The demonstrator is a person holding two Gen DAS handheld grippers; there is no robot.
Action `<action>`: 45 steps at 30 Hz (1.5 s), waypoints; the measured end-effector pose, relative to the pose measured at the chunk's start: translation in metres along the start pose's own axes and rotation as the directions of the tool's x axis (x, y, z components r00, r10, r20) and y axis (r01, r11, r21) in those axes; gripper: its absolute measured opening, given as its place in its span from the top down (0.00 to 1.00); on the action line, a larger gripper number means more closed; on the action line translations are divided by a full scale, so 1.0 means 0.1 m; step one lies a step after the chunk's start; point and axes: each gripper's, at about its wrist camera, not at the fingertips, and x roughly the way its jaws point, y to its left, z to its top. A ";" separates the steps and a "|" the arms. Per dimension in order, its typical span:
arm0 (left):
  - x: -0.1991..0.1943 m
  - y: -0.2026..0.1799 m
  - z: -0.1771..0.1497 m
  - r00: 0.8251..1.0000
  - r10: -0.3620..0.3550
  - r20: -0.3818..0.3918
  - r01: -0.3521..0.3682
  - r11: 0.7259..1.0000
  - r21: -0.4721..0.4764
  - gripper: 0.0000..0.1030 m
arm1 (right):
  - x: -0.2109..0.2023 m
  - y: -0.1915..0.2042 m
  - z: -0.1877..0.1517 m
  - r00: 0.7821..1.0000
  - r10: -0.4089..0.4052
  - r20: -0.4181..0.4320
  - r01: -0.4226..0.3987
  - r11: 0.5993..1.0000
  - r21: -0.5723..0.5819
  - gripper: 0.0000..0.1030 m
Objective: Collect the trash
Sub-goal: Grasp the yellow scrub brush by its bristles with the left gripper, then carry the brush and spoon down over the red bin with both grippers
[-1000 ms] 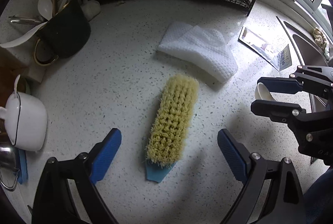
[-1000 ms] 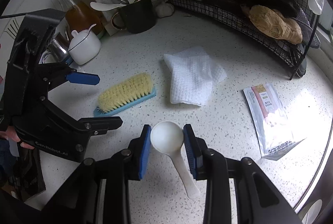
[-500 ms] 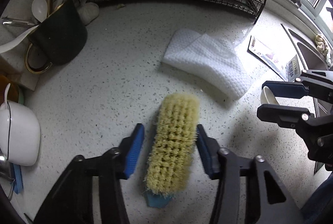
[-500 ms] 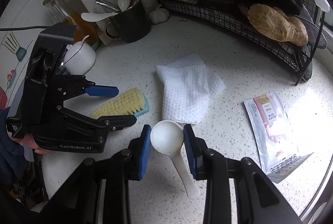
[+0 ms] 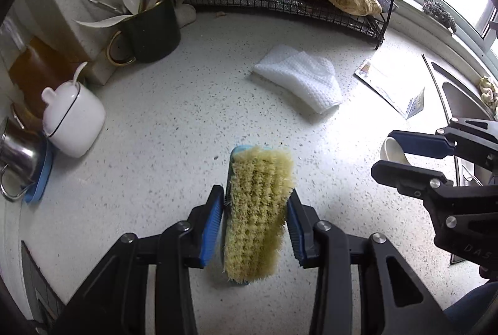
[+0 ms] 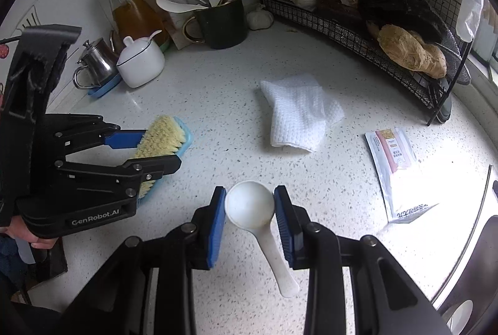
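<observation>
A scrubbing brush [image 5: 258,210] with yellow bristles and a blue back is clamped between the blue pads of my left gripper [image 5: 255,193], lifted off the speckled counter and tilted. The right wrist view shows the same brush [image 6: 162,136] in the left gripper [image 6: 157,150] at the left. My right gripper [image 6: 250,195] is shut on the bowl of a white plastic spoon [image 6: 249,206], its handle hanging toward the camera. In the left wrist view the right gripper [image 5: 386,153] and the spoon [image 5: 393,150] are at the right. A folded white cloth [image 6: 298,114] and a printed packet [image 6: 395,167] lie on the counter.
A dark mug of utensils [image 6: 224,24], a white lidded pot [image 6: 141,61], a steel jug [image 6: 96,64] and an oil bottle [image 6: 133,8] crowd the back left. A black wire rack [image 6: 358,24] lines the back right. A sink [image 5: 460,98] lies at the right.
My left gripper went from wide open around the brush to shut on it, then raised it off the counter. The right gripper rose slightly, still holding the spoon.
</observation>
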 end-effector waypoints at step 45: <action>-1.56 -0.59 -3.12 0.983 0.182 -0.009 -0.170 0.898 -0.406 0.65 | -0.75 1.36 -2.20 0.975 0.215 -0.060 -0.223 0.947 -0.233 0.72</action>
